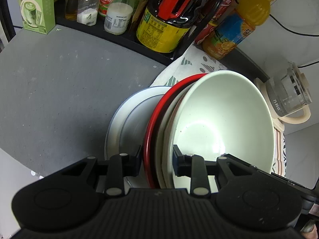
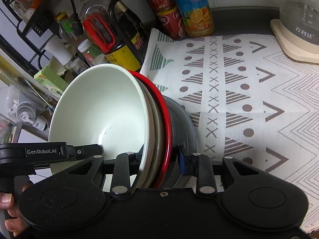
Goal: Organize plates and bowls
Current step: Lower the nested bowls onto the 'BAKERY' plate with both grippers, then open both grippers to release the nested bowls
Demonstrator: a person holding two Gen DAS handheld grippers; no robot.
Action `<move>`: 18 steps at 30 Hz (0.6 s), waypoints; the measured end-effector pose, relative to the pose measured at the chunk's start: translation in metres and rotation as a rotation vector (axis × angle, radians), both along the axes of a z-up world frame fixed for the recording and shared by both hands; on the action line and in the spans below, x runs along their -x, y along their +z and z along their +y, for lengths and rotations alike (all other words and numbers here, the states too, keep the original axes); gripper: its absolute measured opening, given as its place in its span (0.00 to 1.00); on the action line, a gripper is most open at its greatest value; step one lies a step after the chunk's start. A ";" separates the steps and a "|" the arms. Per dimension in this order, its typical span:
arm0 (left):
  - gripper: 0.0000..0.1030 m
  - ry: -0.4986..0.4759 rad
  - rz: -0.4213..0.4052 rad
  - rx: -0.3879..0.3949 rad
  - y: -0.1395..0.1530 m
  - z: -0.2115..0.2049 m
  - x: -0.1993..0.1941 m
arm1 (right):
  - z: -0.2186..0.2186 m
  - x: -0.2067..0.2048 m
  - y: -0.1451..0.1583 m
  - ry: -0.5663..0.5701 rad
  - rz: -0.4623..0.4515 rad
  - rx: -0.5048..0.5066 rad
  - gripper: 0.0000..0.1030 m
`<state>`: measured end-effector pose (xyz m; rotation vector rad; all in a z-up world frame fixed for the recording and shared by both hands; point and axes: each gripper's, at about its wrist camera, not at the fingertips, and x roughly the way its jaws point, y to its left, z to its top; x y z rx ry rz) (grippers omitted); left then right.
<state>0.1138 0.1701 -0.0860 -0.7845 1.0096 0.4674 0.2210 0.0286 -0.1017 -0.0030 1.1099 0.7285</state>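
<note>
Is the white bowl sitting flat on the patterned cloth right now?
No: the white bowl is tipped on edge, nested with the red plate, above the patterned cloth.

orange juice bottle [image 2: 196, 10] and kettle [image 2: 299, 18] stand on patterned cloth [image 2: 249, 99].

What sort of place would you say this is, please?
Most likely a home kitchen counter: a rack of condiment bottles, an electric kettle and a stack of bowls and plates over a patterned cloth.
</note>
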 end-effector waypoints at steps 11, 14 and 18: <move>0.28 0.006 0.027 0.026 -0.011 -0.001 -0.003 | -0.001 -0.005 -0.012 -0.012 0.036 0.017 0.28; 0.28 0.012 0.040 0.029 -0.013 -0.001 -0.004 | 0.000 -0.005 -0.015 -0.008 0.049 0.023 0.29; 0.28 0.023 0.038 0.019 -0.013 0.001 -0.002 | 0.004 -0.006 -0.015 0.000 0.051 0.020 0.29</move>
